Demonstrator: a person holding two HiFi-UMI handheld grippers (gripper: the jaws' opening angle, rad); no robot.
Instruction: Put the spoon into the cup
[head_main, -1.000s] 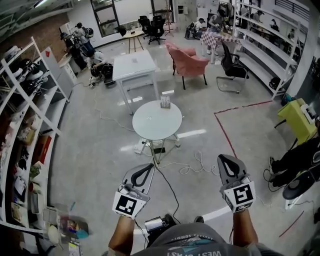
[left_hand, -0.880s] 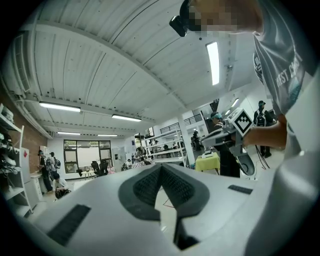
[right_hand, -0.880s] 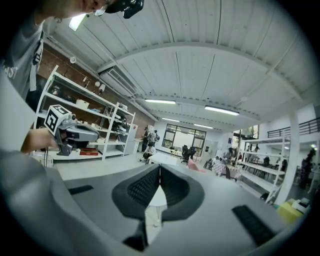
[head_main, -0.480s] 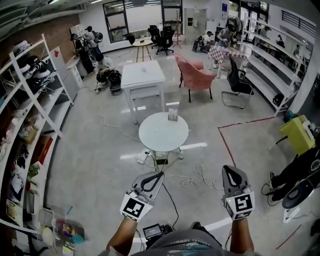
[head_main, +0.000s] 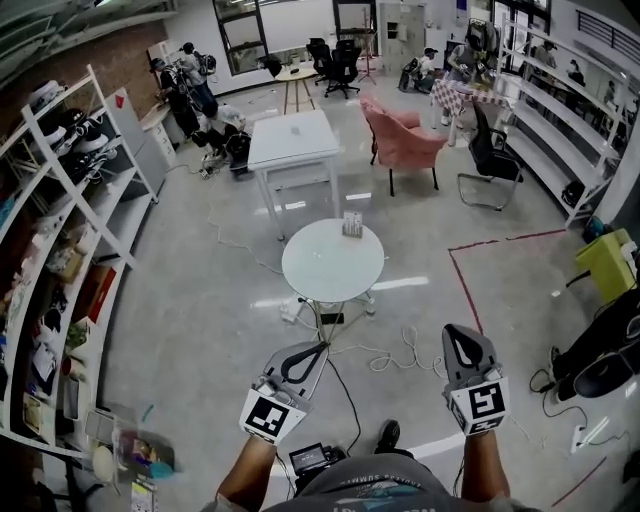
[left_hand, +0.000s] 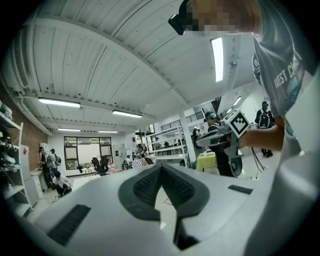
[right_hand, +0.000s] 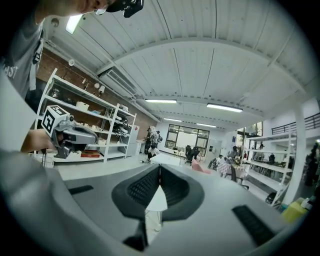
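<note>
A round white table (head_main: 325, 268) stands on the grey floor ahead of me. A small cup-like object (head_main: 352, 224) sits near its far edge; it is too small to tell a spoon in it. My left gripper (head_main: 322, 346) is held level at the lower left, jaws shut and empty, well short of the table. At the lower right my right gripper (head_main: 452, 330) is likewise shut with nothing in it. In the right gripper view the jaws (right_hand: 159, 166) meet at the tips, with the round table (right_hand: 157, 201) showing behind them. The left gripper (left_hand: 161, 166) also closes to a point.
Cables (head_main: 395, 352) trail on the floor under and beside the round table. A white square table (head_main: 294, 139) and a pink armchair (head_main: 405, 143) stand beyond it. Shelving (head_main: 60, 250) lines the left wall, more shelves (head_main: 560, 110) the right. Red tape (head_main: 465, 285) marks the floor.
The view has advanced a little toward the round table, which now sits slightly lower and more to the right. Both grippers keep the same pose, shut and empty.
</note>
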